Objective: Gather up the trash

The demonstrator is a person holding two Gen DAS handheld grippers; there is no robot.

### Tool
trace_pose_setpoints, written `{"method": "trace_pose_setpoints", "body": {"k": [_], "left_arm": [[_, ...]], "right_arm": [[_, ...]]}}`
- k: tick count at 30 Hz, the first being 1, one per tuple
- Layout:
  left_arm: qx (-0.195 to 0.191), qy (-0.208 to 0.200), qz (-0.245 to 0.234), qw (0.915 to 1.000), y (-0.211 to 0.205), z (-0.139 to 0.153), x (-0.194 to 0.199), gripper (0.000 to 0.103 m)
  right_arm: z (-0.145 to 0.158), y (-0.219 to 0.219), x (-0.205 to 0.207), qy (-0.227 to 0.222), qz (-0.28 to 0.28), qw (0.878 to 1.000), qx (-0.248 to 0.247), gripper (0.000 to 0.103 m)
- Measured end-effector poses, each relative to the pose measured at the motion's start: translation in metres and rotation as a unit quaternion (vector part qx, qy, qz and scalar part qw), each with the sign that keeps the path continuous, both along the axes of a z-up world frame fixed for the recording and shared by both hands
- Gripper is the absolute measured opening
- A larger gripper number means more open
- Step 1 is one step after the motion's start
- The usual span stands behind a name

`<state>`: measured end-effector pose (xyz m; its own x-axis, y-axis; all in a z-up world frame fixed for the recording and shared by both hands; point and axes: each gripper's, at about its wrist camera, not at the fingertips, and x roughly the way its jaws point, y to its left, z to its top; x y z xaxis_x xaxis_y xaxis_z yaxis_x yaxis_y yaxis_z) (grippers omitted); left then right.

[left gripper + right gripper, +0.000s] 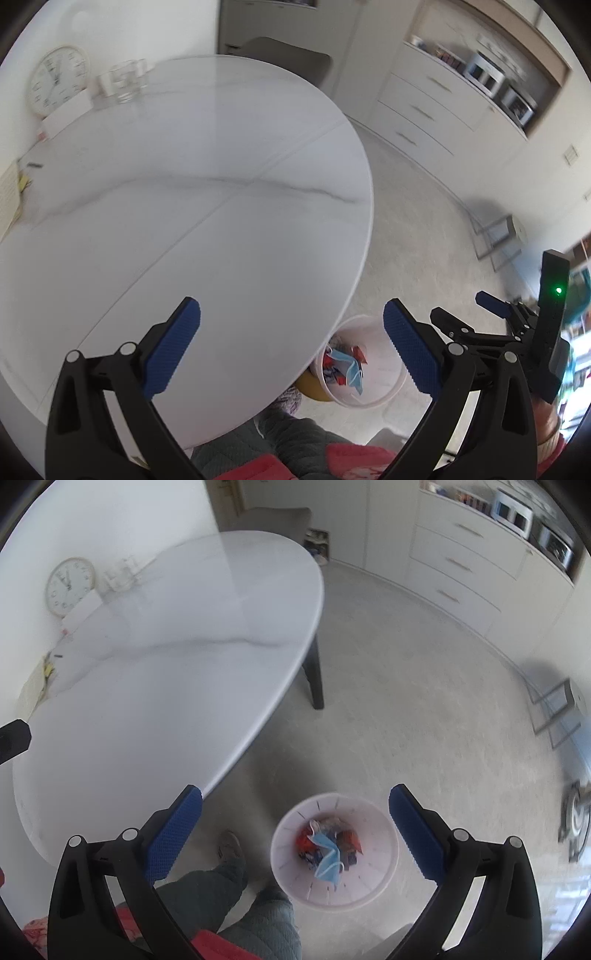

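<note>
A white slotted waste basket (pixel 382 853) stands on the floor beside the table; it holds a blue face mask (pixel 327 856) and red and blue wrappers (pixel 349 840). My right gripper (pixel 293 834) hangs high above the basket, jaws wide open and empty. In the left wrist view the basket (pixel 384 384) shows partly behind the table's rim, with the mask (pixel 349 367) inside. My left gripper (pixel 291 345) is open and empty over the table's near edge. The right gripper (pixel 469 314) appears at the right of that view.
The white marble oval table (pixel 184 206) bears a round clock (pixel 57 79), a white box (pixel 66 114) and glasses (pixel 127 83) at its far end. The person's quilted trouser legs (pixel 236 897) and a slipper (pixel 229 845) are beside the basket. White drawers (pixel 458 565) line the far wall.
</note>
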<state>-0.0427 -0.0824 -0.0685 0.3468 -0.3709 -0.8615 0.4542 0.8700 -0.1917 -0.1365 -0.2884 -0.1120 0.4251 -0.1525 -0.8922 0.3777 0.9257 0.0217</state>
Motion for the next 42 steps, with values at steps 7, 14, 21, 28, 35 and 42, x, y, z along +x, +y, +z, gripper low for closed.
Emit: {"method": "trace_pose_setpoints", "body": {"k": [7,14,21,28,35,42], "left_arm": [[-0.006,-0.016,0.075,0.9970,0.036,0.014,0.006,0.095],[0.001,-0.021,0.106,0.9942,0.053,0.016,0.008,0.095],[0.010,-0.030,0.100,0.9945,0.043,0.019,0.011,0.095],[0.028,-0.049,0.086,0.9947,0.033,0.017,0.012,0.095],[0.049,-0.061,0.082,0.9936,0.027,0.017,0.012,0.095],[0.054,-0.058,0.052,0.9955,0.026,0.012,0.022,0.095]], "right_arm": [[0.024,0.032,0.036,-0.020,0.075,0.997,-0.010,0.100],[0.031,0.053,0.058,-0.032,0.116,0.993,-0.009,0.100],[0.035,0.054,0.063,-0.036,0.119,0.992,-0.007,0.100],[0.036,0.044,0.063,-0.036,0.109,0.993,-0.007,0.100],[0.037,0.036,0.069,-0.032,0.102,0.994,-0.014,0.100],[0.038,0.033,0.071,-0.034,0.072,0.997,-0.009,0.100]]}}
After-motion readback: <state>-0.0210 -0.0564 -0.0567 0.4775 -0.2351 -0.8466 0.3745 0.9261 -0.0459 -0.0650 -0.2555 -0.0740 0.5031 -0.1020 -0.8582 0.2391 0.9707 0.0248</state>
